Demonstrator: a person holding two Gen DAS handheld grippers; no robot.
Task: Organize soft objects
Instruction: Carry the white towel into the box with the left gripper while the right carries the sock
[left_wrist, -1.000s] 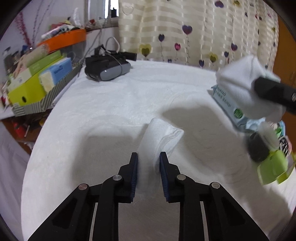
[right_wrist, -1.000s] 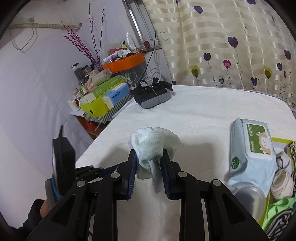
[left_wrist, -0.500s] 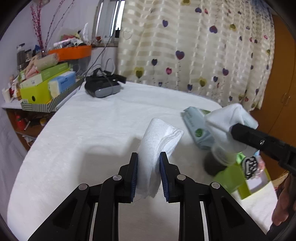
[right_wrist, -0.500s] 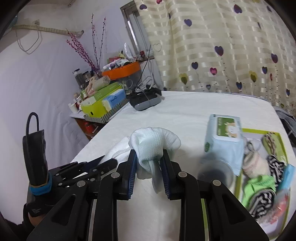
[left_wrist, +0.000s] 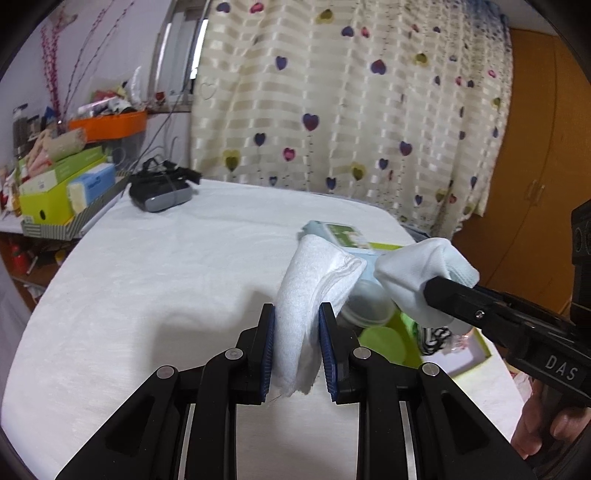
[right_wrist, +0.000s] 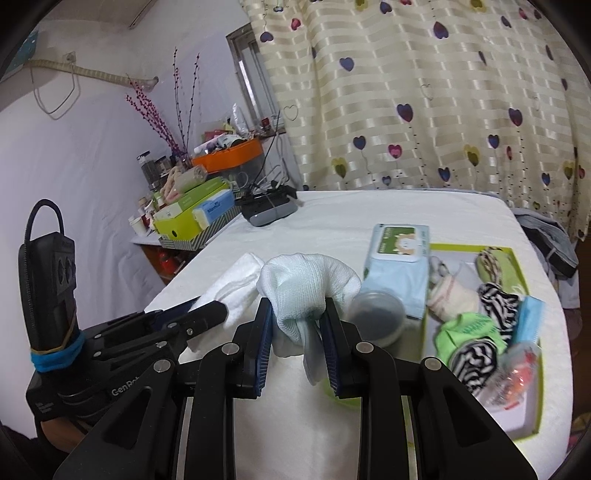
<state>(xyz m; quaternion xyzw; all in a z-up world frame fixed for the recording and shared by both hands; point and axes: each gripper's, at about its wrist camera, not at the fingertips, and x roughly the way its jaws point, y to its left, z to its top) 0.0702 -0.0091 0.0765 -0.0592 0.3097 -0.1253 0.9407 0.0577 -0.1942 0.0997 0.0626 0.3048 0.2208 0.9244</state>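
**Two socks in the air, green tray in sight**

Here's the white terry sock, folded over and pinched firmly between the blue pads of the left gripper, clear of the white bedspread. Right beside it, nearly touching, the pale mint-and-white knitted sock bulges out of the right gripper, whose jaws are clamped on its bunched middle with a loose tail drooping below. Both grips look solid.

Just beyond the pair sits the lime-green rimmed tray, already holding rolled socks: a cream one, a neon green one, a couple in black-and-white zebra stripes. Leaning at the tray's near edge are a pale blue pack of wet wipes and a small round clear plastic tub with a dark inside.

The job now, by my reading, is delivery into that tray. Best approach: carry each sock well over the rim before letting go, aiming for a bare patch of the tray floor rather than piling onto the zebra rolls. Watch that dangling tail on the mint sock, which could snag the tub or the wipes. One hand at a time would keep the grippers from colliding.
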